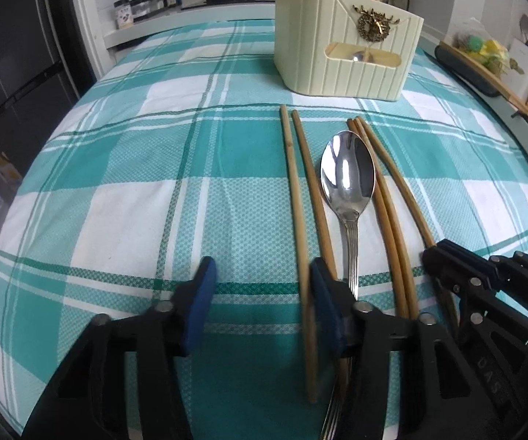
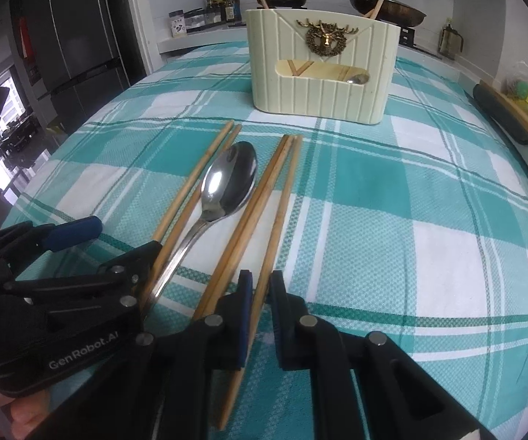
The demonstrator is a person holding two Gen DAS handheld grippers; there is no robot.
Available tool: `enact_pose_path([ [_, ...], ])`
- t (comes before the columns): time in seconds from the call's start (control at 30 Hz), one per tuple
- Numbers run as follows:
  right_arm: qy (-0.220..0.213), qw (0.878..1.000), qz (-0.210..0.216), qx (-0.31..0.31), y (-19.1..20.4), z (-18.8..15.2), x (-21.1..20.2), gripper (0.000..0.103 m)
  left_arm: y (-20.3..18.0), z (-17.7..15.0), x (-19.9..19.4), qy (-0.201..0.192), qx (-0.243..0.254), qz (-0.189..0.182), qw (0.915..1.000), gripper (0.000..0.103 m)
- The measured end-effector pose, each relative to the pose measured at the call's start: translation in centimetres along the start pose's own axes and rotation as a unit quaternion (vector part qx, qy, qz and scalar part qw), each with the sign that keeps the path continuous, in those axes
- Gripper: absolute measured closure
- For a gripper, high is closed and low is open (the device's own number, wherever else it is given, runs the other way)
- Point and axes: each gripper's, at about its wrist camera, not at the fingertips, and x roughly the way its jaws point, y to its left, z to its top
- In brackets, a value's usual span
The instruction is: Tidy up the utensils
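- Left wrist view: the left tongs [image 1: 260, 304] are seen part open, pads clear of the leftmost chopstick [image 1: 302, 256] between them; the spoon [image 1: 348, 183] lies at one o'clock on the bench [image 1: 117, 183], the holder [image 1: 348, 51] at twelve.
- Right wrist view: the right tongs [image 2: 262, 315] are clamped on the rightmost chopstick [image 2: 282, 212]. The sticks are judged light, stiff and smooth; a hold at the thick near end is advised.
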Motion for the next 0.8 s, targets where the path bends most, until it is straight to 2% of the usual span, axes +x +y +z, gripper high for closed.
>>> enact_pose_path([
  [0.03, -0.002, 1.000, -0.006, 0.007, -0.4, -0.1, 0.0, 0.096, 0.1, 0.1, -0.1, 0.000, 0.000, 0.005, 1.0000, 0.086],
  [0.07, -0.003, 1.000, -0.011, 0.015, -1.0, -0.2, -0.1, 0.097, 0.3, 0.1, 0.0, 0.002, -0.002, 0.004, 1.0000, 0.097],
  [0.13, -0.005, 0.999, -0.023, 0.030, -2.4, -0.4, -0.3, 0.097, 1.1, 0.0, -0.1, 0.004, -0.020, -0.003, 0.9998, 0.098],
  [0.3, -0.009, 0.996, -0.057, 0.063, -6.4, -2.0, -1.7, 0.097, 3.1, -1.5, -1.2, 0.004, -0.059, 0.015, 0.9981, 0.099],
  [0.5, -0.006, 0.991, -0.097, 0.090, -10.7, -5.4, -4.4, 0.097, 4.9, -4.7, -3.5, 0.007, -0.072, 0.023, 0.9971, 0.096],
  [0.53, -0.006, 0.991, -0.102, 0.092, -11.2, -6.0, -4.9, 0.097, 5.2, -5.1, -3.7, 0.007, -0.076, 0.019, 0.9969, 0.089],
  [0.57, -0.006, 0.990, -0.103, 0.091, -11.6, -6.5, -5.3, 0.097, 5.5, -5.3, -3.9, 0.007, -0.078, 0.014, 0.9968, 0.073],
  [0.63, -0.005, 0.992, -0.092, 0.088, -11.9, -6.9, -5.8, 0.095, 5.9, -5.5, -4.1, 0.006, -0.078, 0.012, 0.9969, 0.050],
  [0.67, -0.005, 0.992, -0.087, 0.086, -12.0, -7.1, -5.9, 0.093, 6.0, -5.4, -4.0, 0.006, -0.077, 0.011, 0.9970, 0.049],
  [0.73, -0.006, 0.993, -0.076, 0.086, -12.1, -7.1, -6.0, 0.080, 6.1, -5.1, -3.7, 0.011, -0.069, 0.008, 0.9975, 0.049],
  [0.8, -0.006, 0.994, -0.070, 0.087, -12.0, -6.9, -5.9, 0.075, 6.0, -4.7, -3.4, 0.015, -0.054, 0.005, 0.9984, 0.046],
])
